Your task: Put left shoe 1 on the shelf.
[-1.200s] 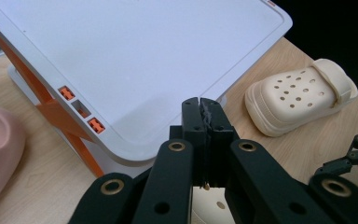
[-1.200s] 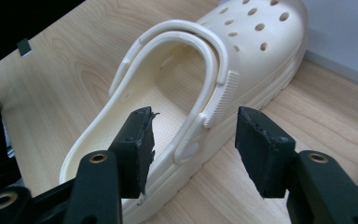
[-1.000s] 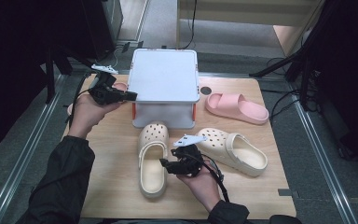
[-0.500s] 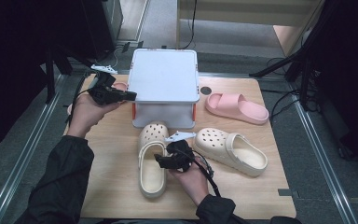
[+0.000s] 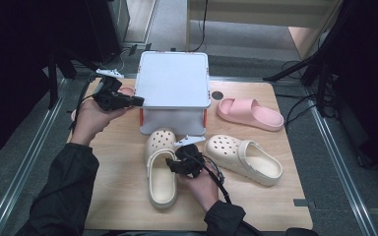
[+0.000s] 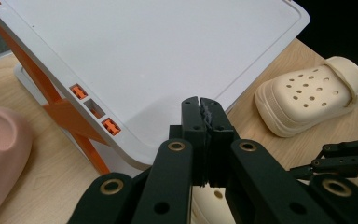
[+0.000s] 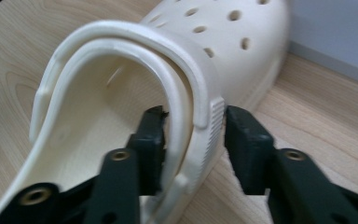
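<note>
Closing my right claw (image 7: 193,123) over the side wall and strap of the cream clog (image 5: 160,167) near the desk's (image 5: 118,196) front edge; pads barely touching. The bite is shallow, so a lift could let the clog twist free. My left claw (image 6: 200,109) rests shut, empty, beside the white bin (image 5: 173,78).

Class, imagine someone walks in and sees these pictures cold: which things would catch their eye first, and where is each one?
The white lidded box at the back middle of the wooden table stands out first. In front of it, the right gripper straddles the side wall of a cream clog, its jaws having just been closing, while the shut left gripper sits at the box's left edge. A second cream clog lies right of the first, with a pink slide behind it.
</note>
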Demonstrator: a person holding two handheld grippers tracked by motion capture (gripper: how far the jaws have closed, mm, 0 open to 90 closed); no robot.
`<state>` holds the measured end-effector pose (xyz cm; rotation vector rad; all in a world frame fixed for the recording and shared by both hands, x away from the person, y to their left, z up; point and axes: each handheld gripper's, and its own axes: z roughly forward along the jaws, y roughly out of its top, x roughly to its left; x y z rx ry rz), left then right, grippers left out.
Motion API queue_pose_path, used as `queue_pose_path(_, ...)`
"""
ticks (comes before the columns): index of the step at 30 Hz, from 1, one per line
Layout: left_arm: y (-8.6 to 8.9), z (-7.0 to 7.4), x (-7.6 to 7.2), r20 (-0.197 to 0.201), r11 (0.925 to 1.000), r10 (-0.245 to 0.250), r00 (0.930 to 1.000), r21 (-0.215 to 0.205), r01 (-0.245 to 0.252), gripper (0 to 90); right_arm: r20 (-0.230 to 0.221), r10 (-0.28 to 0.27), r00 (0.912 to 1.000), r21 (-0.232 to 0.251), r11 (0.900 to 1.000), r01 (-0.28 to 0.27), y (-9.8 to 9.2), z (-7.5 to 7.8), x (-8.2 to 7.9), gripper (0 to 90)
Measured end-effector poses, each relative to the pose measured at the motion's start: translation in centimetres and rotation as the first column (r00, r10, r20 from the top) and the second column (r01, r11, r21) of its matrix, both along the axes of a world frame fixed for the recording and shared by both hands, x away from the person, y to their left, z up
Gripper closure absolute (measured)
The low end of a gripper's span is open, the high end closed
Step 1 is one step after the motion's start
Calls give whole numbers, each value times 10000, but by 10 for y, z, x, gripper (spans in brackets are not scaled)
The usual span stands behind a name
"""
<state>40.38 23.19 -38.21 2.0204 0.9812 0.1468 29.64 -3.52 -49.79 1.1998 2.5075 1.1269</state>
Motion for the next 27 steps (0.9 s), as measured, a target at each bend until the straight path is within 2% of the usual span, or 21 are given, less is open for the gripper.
queue_pose_path(2,0,0,0,9,10000,-4,10000,7,4,886,74,-67,10000,115,9999,66,-3,2,1,740)
queue_pose_path(3,0,0,0,14,10000,4,10000,22,-4,886,61,-82,9999,306,9995,80,-5,3,3,764)
queue_pose_path(7,0,0,0,-2,10000,-21,10000,-16,21,885,126,44,9999,139,9999,-45,-6,7,6,776)
queue_pose_path(11,0,0,0,-25,10000,-5,10000,-38,5,885,7,60,10000,305,9995,-60,-5,11,7,777)
queue_pose_path(14,0,0,0,-23,10000,-1,10000,-17,1,885,271,59,9996,333,9994,-68,-4,21,9,780)
queue_pose_path(16,0,0,0,-39,10000,0,10000,-50,0,885,289,-1,9996,380,9993,-10,-5,24,11,780)
queue_pose_path(17,0,0,0,-50,10000,5,10000,-79,-5,885,392,-88,9992,514,9987,68,-6,31,15,780)
queue_pose_path(20,1,0,0,-65,9999,5,10000,-102,-6,885,508,-210,9985,587,9981,180,-6,36,22,779)
queue_pose_path(21,1,0,0,-71,9999,1,10000,-124,-1,885,576,-404,9975,648,9972,366,-6,39,29,779)
queue_pose_path(27,1,0,0,-78,9999,-6,10000,-126,5,885,761,-1085,9912,732,9920,1030,-2,43,54,777)
